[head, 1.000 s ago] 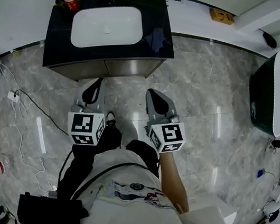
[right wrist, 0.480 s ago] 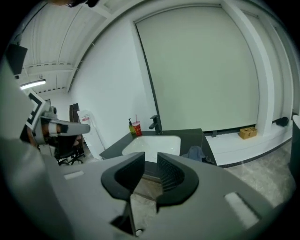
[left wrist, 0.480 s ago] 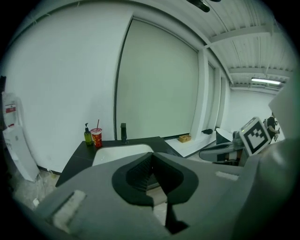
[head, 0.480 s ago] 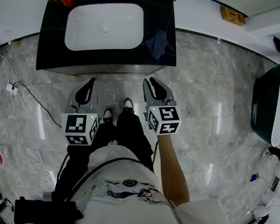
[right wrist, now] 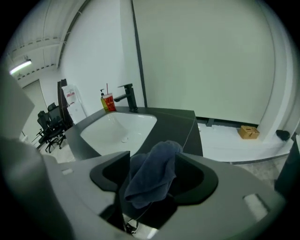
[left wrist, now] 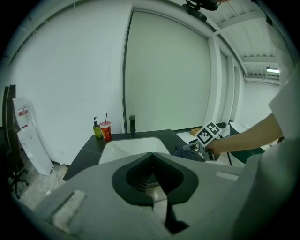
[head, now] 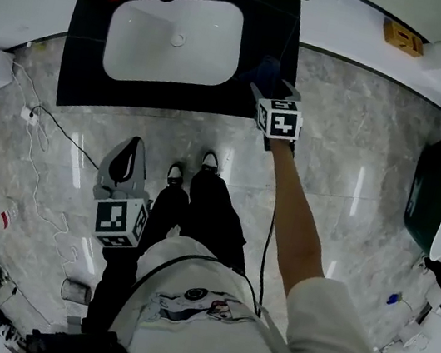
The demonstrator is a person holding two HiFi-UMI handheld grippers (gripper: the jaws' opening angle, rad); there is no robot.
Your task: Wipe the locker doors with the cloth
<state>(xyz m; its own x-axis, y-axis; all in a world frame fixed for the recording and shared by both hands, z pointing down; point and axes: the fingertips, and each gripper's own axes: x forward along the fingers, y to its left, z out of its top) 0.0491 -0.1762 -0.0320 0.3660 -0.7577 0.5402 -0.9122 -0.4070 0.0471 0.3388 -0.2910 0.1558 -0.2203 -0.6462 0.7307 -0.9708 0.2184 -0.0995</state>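
Right gripper view: the right gripper (right wrist: 153, 163) is shown with jaws that have just been opening and stand wide apart. A crumpled dark blue cloth (right wrist: 150, 180) is seen loose between them, ungripped, on the black vanity counter (right wrist: 183, 124). The left gripper (left wrist: 151, 155) is kept closed and empty, short of the counter.

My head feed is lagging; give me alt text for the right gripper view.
A dark blue cloth lies bunched between the jaws of the right gripper, which have just been opening and stand apart, not pressing it. Behind it are a dark counter, white sink and black faucet.
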